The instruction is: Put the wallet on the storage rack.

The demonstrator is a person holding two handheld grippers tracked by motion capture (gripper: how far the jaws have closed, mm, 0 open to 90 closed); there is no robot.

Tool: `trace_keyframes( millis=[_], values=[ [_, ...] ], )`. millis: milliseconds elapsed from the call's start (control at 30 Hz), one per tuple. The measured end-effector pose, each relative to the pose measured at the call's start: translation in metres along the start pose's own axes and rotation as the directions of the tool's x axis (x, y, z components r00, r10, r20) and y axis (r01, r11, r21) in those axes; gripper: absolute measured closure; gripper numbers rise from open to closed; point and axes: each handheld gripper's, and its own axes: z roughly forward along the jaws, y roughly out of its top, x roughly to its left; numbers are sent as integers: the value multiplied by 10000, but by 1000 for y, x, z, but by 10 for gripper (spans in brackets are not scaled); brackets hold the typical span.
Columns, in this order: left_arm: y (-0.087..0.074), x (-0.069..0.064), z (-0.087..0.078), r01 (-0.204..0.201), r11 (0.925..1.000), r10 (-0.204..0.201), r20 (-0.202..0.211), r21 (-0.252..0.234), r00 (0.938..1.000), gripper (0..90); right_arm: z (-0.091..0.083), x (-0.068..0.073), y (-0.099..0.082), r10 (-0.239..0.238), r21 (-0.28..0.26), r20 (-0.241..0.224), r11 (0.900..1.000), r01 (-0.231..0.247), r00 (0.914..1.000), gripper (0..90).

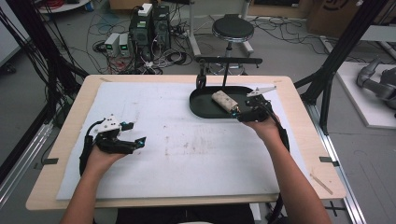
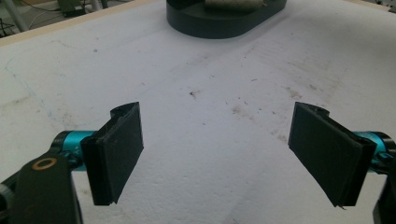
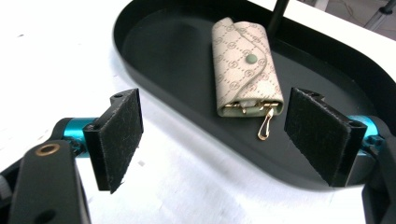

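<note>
A beige patterned key pouch lies in a black oval tray at the back right of the white mat. In the right gripper view the pouch rests flat on the tray floor, snap flap up, and a gold clasp hangs out of its near end. My right gripper hovers at the tray's front right rim, open, with the pouch just beyond its pads and nothing between them. My left gripper is open over bare mat at the left, holding nothing.
A thin black post with a crossbar rises from the back of the tray. The white mat covers most of the wooden table. Beyond the table's far edge are a stool, computers and cables on the floor.
</note>
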Motion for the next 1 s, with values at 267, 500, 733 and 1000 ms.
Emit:
trace_keyframes(
  millis=[267,500,733,1000],
  values=[
    [2,1,3,46,9999,-47,-20,-145,10000,179,-19,14,-29,82,-753,-335,9971,-107,9994,199],
    [2,0,6,83,9997,-82,28,-223,10000,179,-31,27,-53,-58,-1404,-450,9901,-5,9990,199],
    [1,-2,9,144,9996,-143,52,-250,9999,179,-33,33,-77,173,-1821,-501,9829,-261,9986,199],
    [-1,-7,14,80,9999,-79,45,-134,10000,179,-39,34,-97,316,-2169,-338,9754,-382,9989,199]
  ],
)
